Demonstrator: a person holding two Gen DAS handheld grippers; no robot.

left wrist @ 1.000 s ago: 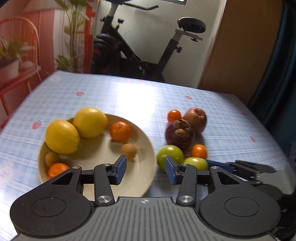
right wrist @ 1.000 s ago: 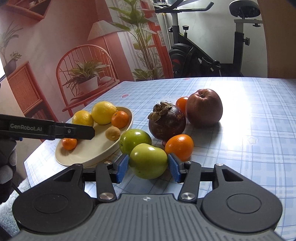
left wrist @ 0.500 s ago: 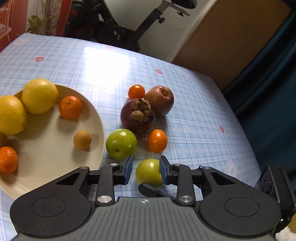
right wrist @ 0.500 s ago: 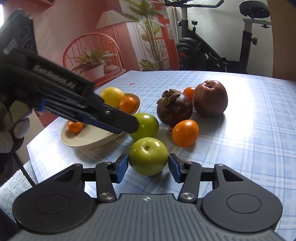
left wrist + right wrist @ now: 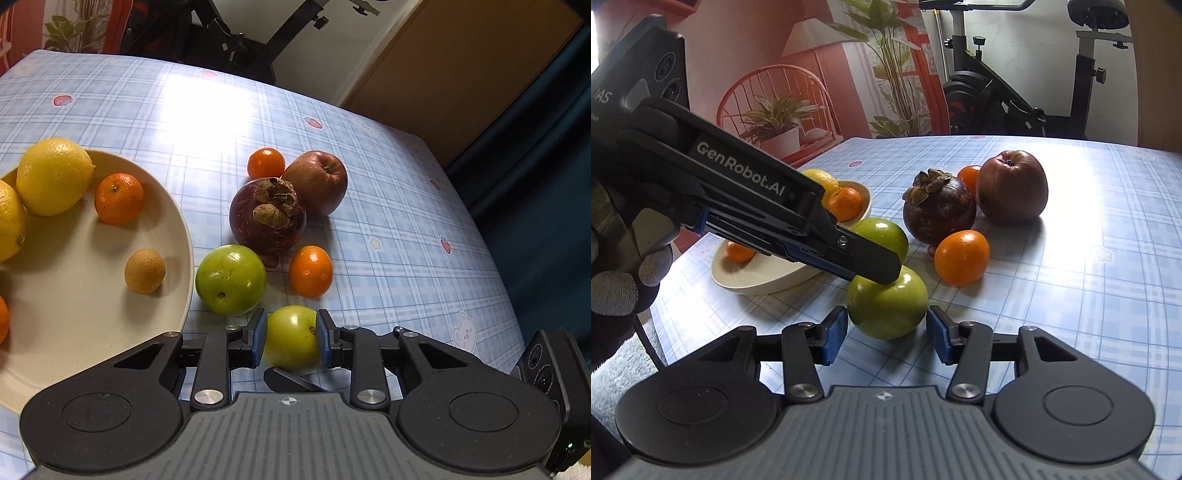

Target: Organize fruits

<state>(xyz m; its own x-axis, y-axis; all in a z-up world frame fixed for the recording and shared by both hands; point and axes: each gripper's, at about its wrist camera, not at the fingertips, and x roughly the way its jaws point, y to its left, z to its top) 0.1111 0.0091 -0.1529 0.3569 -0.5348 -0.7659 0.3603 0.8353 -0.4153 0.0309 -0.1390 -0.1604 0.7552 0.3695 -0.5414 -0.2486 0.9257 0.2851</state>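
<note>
The left tool (image 5: pixel 290 336) is clamped on the nearer green apple (image 5: pixel 291 338), its blue pads (image 5: pixel 259 338) pressed against the fruit's two sides. That apple sits on the checked worktop (image 5: pixel 388 229), close to the front edge and just off the rim of the cream plate (image 5: pixel 74 314). From the other side, the right tool (image 5: pixel 886 335) brackets the same apple (image 5: pixel 887 306) with its jaws apart, a gap showing between each pad and the skin, so it is not gripping anything. A gloved hand (image 5: pixel 617 291) holds the left tool's handle.

A second green apple (image 5: pixel 231 279) lies right beside the plate's rim. Behind it stands a dark purple mangosteen (image 5: pixel 267 216), touching a red apple (image 5: pixel 316 181), with a small orange (image 5: pixel 266 163) further back and another orange (image 5: pixel 311 271) in front.

On the plate are two lemons (image 5: pixel 51 176), a mandarin (image 5: pixel 119 198) and a small brown round fruit (image 5: pixel 144 271).
</note>
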